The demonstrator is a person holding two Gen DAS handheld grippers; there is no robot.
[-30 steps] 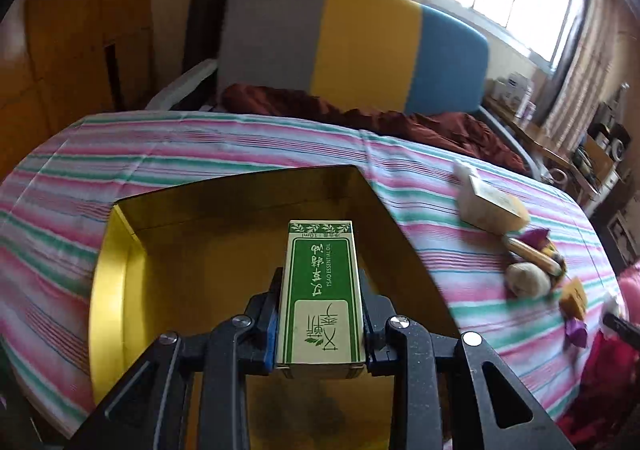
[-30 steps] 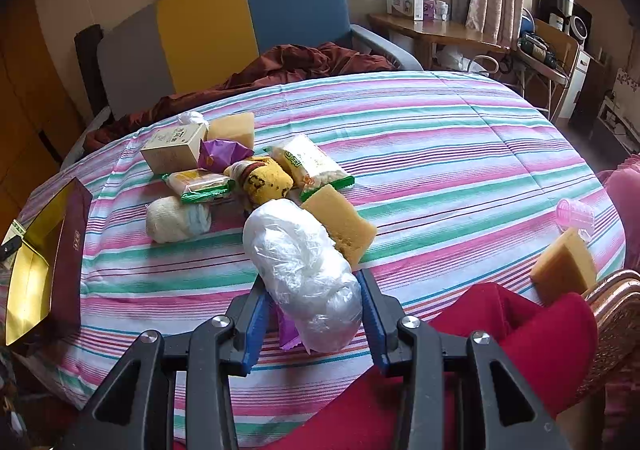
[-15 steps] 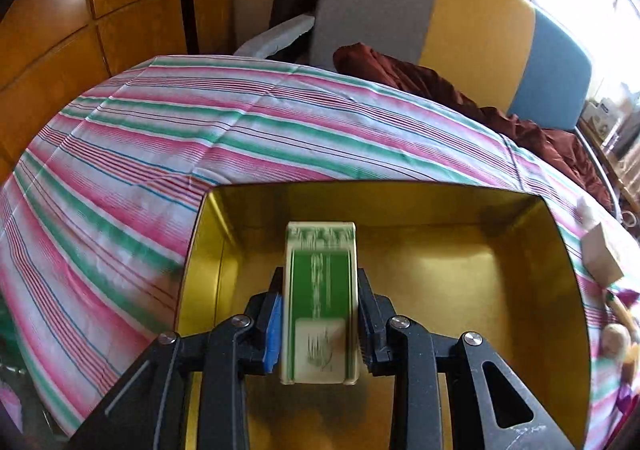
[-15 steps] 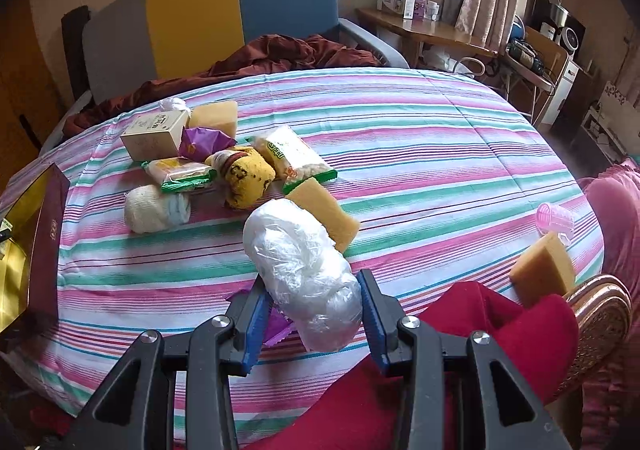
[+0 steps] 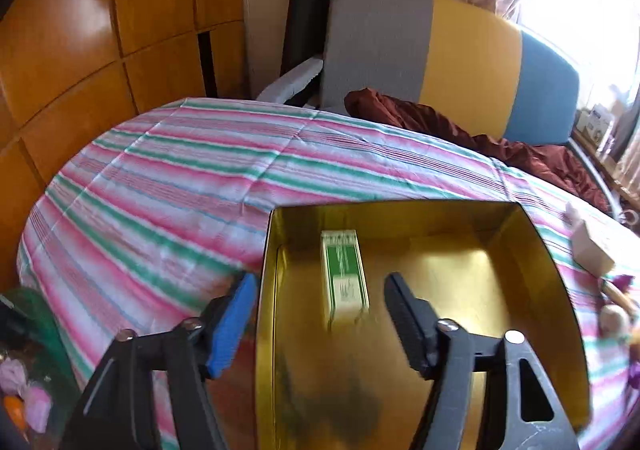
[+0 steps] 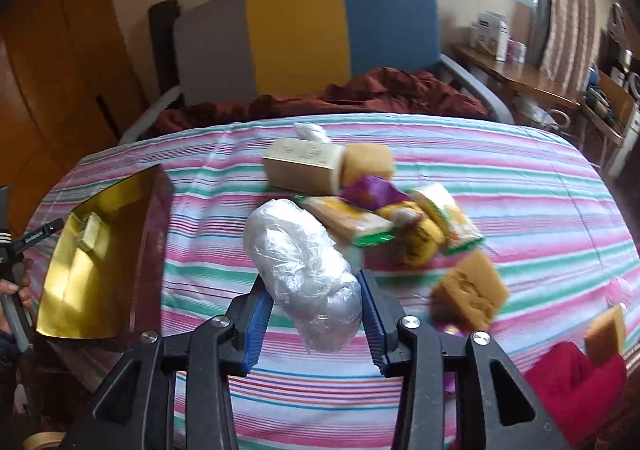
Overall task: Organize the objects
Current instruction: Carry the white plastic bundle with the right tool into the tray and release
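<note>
A green and white carton (image 5: 345,275) lies inside the gold-lined box (image 5: 532,250) near its far left corner. My left gripper (image 5: 320,306) is open above the box's left side, with the carton free between its spread jaws. The same box (image 6: 60,290) and carton (image 6: 90,232) show at the left of the right wrist view. My right gripper (image 6: 316,304) is shut on a clear plastic-wrapped bundle (image 6: 304,270) and holds it above the striped tablecloth.
A pile of items lies mid-table: a beige box (image 6: 304,164), yellow sponges (image 6: 470,290), snack packets (image 6: 352,222) and a purple wrapper (image 6: 372,190). A striped chair (image 6: 304,38) with a brown cloth stands behind. A red cushion (image 6: 576,390) is at the lower right.
My left gripper has opened and let go of the carton, which now lies in the gold box. My right gripper has swung left with the bundle, closer to the pile.
</note>
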